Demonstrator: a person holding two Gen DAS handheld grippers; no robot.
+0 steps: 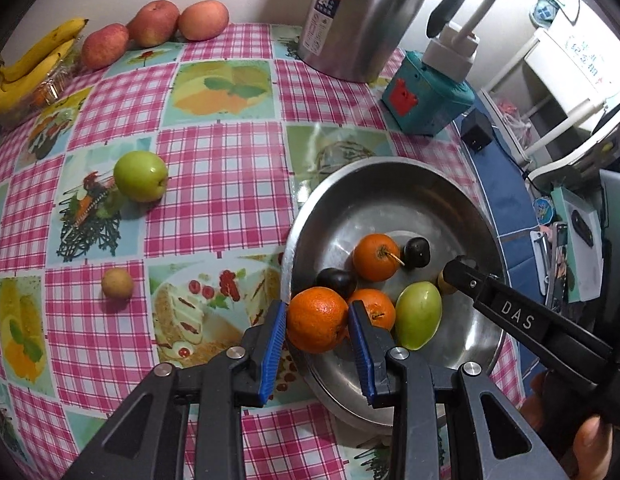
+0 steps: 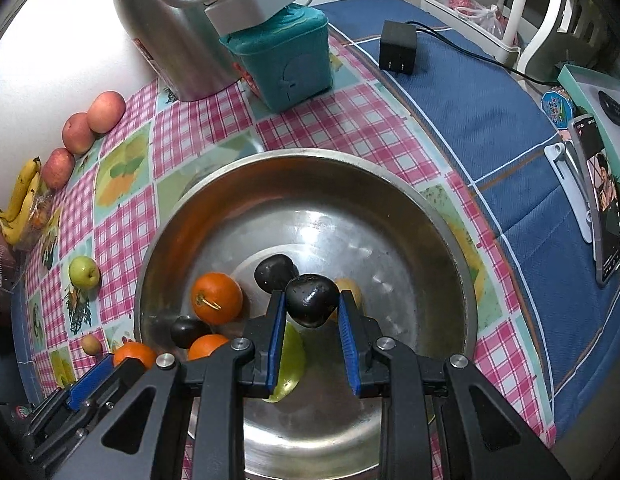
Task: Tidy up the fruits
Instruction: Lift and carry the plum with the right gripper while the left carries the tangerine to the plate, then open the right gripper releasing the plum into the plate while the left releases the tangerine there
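The left gripper (image 1: 317, 322) has its blue pads clamped on a round orange tangerine (image 1: 317, 319) above the near rim of the wide steel bowl (image 1: 390, 184). The right gripper (image 2: 312, 312) pinches a glossy black plum (image 2: 311, 300) over the bowl's middle, above the fruit lying inside.

Both views are evenly and brightly lit from overhead; colours read true. Strong fisheye distortion bends the worktop (image 1: 214, 128) edges, with black vignette in the corners. The steel bowl (image 2: 390, 208) carries broad glare patches and smeared reflections. The kettle (image 1: 362, 16) shows streak highlights. Shadows under the fruit are short and soft. Far right of the left wrist view is overexposed. Focus is sharp throughout, with no motion blur.
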